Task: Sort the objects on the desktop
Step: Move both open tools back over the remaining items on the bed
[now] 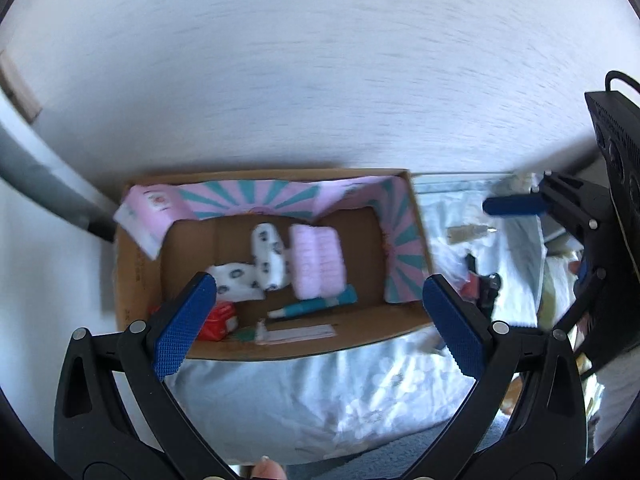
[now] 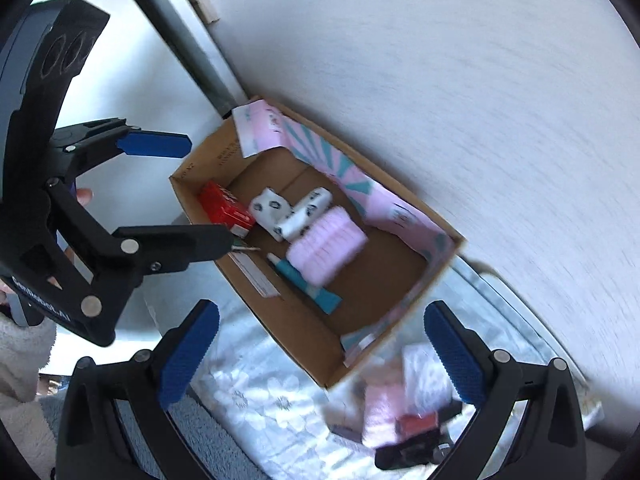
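Observation:
An open cardboard box (image 1: 136, 264) (image 2: 296, 332) with pink and teal lining stands against the wall. In it lie two white patterned rolled socks (image 1: 268, 256) (image 2: 294, 214), a fluffy pink bundle (image 1: 318, 258) (image 2: 326, 248), a teal tube (image 1: 316, 306) (image 2: 308, 280), a red packet (image 1: 218, 322) (image 2: 224, 206) and a paper strip (image 1: 296, 334) (image 2: 256, 278). My left gripper (image 1: 320, 320) (image 2: 208, 192) hovers open and empty over the box's near side. My right gripper (image 2: 322, 354) is open and empty, above the box's right corner.
A floral cloth (image 1: 300, 400) (image 2: 260, 396) lies under the box. To its right sit loose things: pink packets (image 2: 380, 412), something red (image 2: 416, 424) and a black object (image 2: 408, 448). A grey pole (image 1: 44, 176) (image 2: 188, 36) runs along the wall at left.

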Demonstrator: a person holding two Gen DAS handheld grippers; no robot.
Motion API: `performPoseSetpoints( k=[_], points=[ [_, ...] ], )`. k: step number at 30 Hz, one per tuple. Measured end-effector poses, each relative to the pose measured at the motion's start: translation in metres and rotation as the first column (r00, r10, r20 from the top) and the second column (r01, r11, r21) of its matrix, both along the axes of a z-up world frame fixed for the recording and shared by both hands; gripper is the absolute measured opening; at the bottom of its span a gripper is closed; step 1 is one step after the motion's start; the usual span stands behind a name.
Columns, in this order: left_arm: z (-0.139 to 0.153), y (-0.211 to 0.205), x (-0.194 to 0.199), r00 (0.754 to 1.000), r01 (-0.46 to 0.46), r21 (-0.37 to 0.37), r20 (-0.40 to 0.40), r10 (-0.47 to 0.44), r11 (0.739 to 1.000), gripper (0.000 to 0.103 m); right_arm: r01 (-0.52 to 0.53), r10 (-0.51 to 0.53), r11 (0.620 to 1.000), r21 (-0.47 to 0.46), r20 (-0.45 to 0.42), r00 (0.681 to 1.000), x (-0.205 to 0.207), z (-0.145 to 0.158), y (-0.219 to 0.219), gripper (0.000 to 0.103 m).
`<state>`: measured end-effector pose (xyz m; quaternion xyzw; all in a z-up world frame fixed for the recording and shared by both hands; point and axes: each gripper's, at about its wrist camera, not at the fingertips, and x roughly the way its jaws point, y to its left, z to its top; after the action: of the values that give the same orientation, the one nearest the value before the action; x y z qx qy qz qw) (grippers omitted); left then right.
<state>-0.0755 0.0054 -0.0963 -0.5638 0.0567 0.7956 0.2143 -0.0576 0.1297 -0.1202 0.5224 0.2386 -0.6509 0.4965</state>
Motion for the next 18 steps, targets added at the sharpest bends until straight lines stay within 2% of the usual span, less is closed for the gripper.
performPoseSetpoints(
  k=[4, 8, 14, 18],
  points=[
    [0.003, 0.022, 0.007, 0.999, 0.046, 0.014, -0.005, -0.046, 0.999, 0.103, 0.081, -0.083, 0.996, -0.028, -0.059, 0.995, -0.01, 0.01, 0.031, 0.102],
    [0.004, 0.042, 0.014, 0.997, 0.08, 0.046, -0.015, -0.079, 0.996, 0.103, 0.159, -0.161, 0.986, -0.046, -0.044, 0.986, -0.021, 0.013, 0.063, 0.103],
    [0.005, 0.068, 0.029, 0.993, 0.12, 0.062, -0.021, -0.119, 0.991, 0.103, 0.241, -0.241, 0.97, -0.014, -0.084, 0.967, -0.023, 0.01, 0.108, 0.103],
    [0.004, 0.088, 0.046, 0.984, 0.173, 0.041, -0.041, -0.171, 0.984, 0.103, 0.313, -0.314, 0.949, -0.026, -0.039, 0.949, -0.03, 0.006, 0.143, 0.103]
  ],
)
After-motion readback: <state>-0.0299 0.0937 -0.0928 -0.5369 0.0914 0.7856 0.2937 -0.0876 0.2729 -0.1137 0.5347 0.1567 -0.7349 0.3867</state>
